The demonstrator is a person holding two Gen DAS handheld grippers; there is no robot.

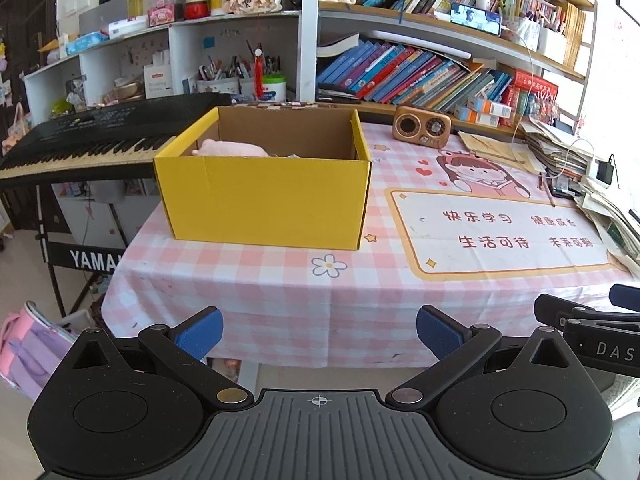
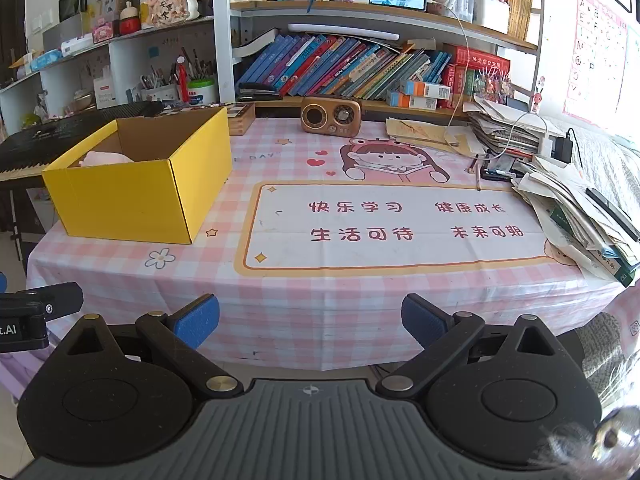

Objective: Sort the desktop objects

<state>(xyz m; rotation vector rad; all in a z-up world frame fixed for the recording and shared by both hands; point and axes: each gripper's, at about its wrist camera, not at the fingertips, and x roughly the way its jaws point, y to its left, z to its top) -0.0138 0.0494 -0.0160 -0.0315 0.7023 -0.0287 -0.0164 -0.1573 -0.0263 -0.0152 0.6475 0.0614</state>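
A: Both claws, left and right, hang apart and empty off the tabletop's near edge.

B: The yellow box sits far left, likely the sorting bin; a pink soft item lies inside.

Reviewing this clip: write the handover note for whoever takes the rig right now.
Left gripper: jaws open, empty, held off the near table edge.
Right gripper: the same.
Yellow box stands at the table's left end with a pink soft item already inside.
Left out: brown radio at the back, pencil and paper stacks at the right.
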